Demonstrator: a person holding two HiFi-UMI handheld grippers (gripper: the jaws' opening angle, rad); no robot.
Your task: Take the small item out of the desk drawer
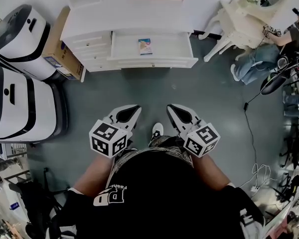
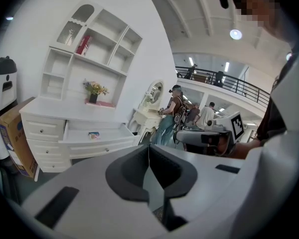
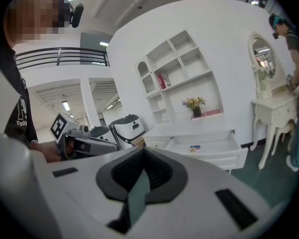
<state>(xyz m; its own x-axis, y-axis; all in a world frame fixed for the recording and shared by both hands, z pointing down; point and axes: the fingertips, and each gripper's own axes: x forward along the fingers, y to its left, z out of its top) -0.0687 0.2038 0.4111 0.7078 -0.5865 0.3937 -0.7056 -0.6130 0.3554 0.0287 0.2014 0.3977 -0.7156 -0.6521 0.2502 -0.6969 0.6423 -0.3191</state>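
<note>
I've got both grippers hanging low in front of the torso, well short of the white desk [image 1: 89, 21], over the grey-green floor [image 1: 154, 91]. The left gripper [image 1: 133, 109] has its jaws pressed together at the tips with nothing between them, which its own view confirms. The right gripper [image 1: 172, 108] is the same, with its pads meeting and empty. The two sit side by side, tips angled slightly toward each other and pointing at the desk. The desk drawer [image 1: 154, 61] is pulled out. The small item [image 1: 145, 46], a flat blue-and-orange packet, lies on the drawer bottom, roughly in the middle and a little toward the back, far from either gripper. A cardboard box [image 1: 60, 49] stands against the desk's left side. Off to the right a person [image 1: 269, 54] sits at a cream dressing table [image 1: 241, 21].
</note>
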